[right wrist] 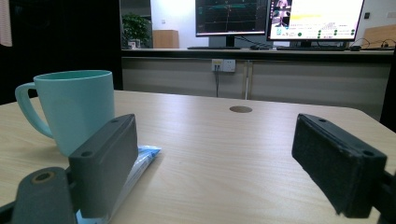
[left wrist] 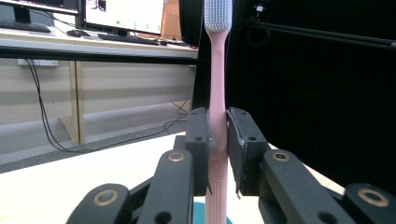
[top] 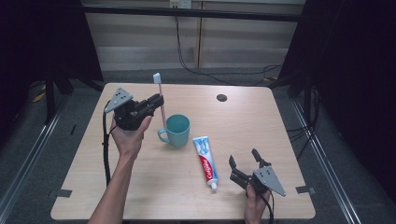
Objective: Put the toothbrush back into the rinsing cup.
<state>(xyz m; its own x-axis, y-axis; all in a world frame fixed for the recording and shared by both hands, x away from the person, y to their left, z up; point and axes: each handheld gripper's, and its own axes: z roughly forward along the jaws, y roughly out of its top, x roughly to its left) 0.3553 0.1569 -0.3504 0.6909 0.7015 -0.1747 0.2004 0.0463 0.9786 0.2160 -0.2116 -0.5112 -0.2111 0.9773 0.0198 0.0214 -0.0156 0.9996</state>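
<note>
Pink toothbrush (left wrist: 218, 93) clamped in left claw (left wrist: 217, 140).

Toothpaste (top: 206, 160) right of mug (top: 176, 131)

The left tool (top: 156, 102), raised in the hand above the tabletop (top: 261, 121), is clamped; the right tool (top: 243, 164) rests low, jaws spread.

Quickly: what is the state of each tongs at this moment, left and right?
Left tongs: closed on the upright pink plastic toothbrush.
Right tongs: open, holding nothing, low over the light wooden table.
</note>
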